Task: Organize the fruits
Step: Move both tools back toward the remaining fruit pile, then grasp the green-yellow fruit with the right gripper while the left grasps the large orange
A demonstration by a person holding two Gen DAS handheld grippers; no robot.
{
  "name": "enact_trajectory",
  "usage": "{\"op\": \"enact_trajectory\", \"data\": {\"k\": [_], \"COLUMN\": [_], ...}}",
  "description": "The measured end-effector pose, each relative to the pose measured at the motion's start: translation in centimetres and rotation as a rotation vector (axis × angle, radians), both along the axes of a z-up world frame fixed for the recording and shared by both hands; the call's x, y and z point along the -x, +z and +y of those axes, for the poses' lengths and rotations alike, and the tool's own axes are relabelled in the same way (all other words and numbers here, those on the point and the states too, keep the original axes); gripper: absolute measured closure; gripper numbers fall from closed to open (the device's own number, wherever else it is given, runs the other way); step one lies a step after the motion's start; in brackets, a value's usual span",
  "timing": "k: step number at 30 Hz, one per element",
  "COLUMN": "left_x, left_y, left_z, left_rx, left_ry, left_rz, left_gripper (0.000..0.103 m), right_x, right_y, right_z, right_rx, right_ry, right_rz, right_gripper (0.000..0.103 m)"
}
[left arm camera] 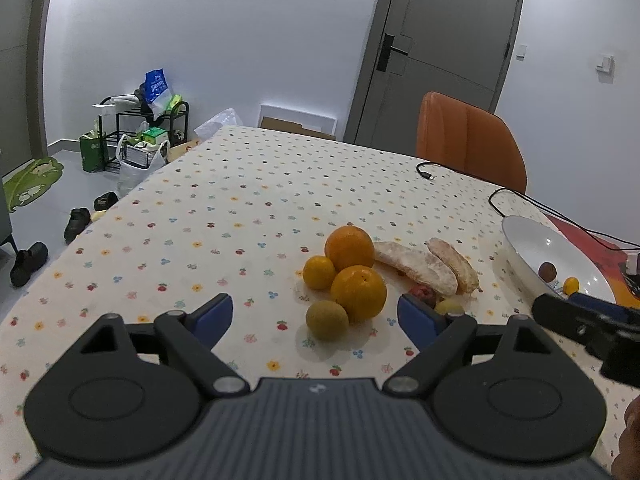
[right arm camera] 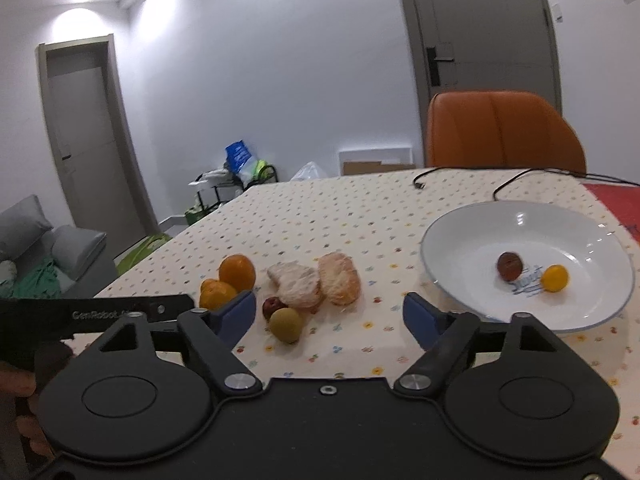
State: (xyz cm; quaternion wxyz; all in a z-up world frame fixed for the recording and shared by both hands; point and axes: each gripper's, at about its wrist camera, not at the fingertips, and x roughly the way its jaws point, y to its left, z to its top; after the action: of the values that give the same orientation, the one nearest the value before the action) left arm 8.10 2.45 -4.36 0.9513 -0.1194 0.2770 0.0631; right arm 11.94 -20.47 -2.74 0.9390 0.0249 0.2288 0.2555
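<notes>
The left gripper (left arm camera: pixel 316 316) stands wide open and holds nothing; its blue fingertips (left arm camera: pixel 214 316) hover low over the dotted tablecloth (left arm camera: pixel 240 208). Between them, toward 1 o'clock, sits a greenish round fruit (left arm camera: pixel 327 319), touching a large orange (left arm camera: pixel 359 293). Beyond that lie a second orange (left arm camera: pixel 349 247) and a small mandarin (left arm camera: pixel 319 272) at 11 o'clock of the pile, all pressed together. At 2 o'clock lie two peeled pomelo segments (left arm camera: pixel 416 266), with a small red fruit (left arm camera: pixel 423 294) just beside them.

The right gripper (right arm camera: pixel 330 316) is likewise spread wide and empty, held level above the cloth. A yellow-green fruit (right arm camera: pixel 286 325) lies just ahead between its fingers, toward the left one. At 2 o'clock rests a white plate (right arm camera: pixel 460 240) holding a dark brown fruit (right arm camera: pixel 509 266) and a small yellow fruit (right arm camera: pixel 554 278), slightly apart. An orange chair (right arm camera: pixel 500 132) stands at 1 o'clock beyond the table, where a black cable (right arm camera: pixel 460 170) trails.
</notes>
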Motion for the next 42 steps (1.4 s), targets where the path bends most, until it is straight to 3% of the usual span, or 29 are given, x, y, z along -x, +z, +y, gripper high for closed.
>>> {"op": "enact_trajectory", "data": {"k": [4, 8, 14, 23, 27, 28, 30, 42], "left_x": [-0.7, -1.4, -2.6, -4.3, -4.5, -4.5, -4.6, -4.3], "left_y": [-0.2, -0.4, -0.7, -0.9, -0.9, -0.7, -0.4, 2.4], "left_z": [-0.1, -0.4, -0.4, -0.8, -0.8, -0.7, -0.8, -2.0], "left_rx": [0.008, 0.006, 0.021, 0.039, 0.029, 0.04, 0.03, 0.015], "left_ry": [-0.021, -0.038, -0.067, -0.117, -0.12, -0.126, -0.116, -0.123], "left_rz": [0.002, 0.001, 0.014, 0.055, 0.06, 0.062, 0.071, 0.037], "left_gripper": [0.017, 0.02, 0.032, 0.046, 0.065, 0.067, 0.067, 0.068], "right_x": [-0.7, -1.3, -2.4, -3.2, -3.7, -3.9, -4.2, -2.9], "right_y": [-0.5, -0.9, -1.6, -2.1, -2.4, -2.5, -2.6, -0.1], "right_z": [0.4, 0.9, 1.9, 3.2, 3.6, 3.7, 3.7, 2.3], "right_rx": [0.002, 0.006, 0.007, 0.003, 0.007, 0.01, 0.002, -0.005], "right_ry": [0.014, 0.029, 0.058, 0.094, 0.102, 0.106, 0.121, 0.118], "right_rz": [0.033, 0.056, 0.103, 0.139, 0.161, 0.167, 0.191, 0.155], "right_gripper": [0.036, 0.038, 0.051, 0.057, 0.065, 0.073, 0.079, 0.08]}}
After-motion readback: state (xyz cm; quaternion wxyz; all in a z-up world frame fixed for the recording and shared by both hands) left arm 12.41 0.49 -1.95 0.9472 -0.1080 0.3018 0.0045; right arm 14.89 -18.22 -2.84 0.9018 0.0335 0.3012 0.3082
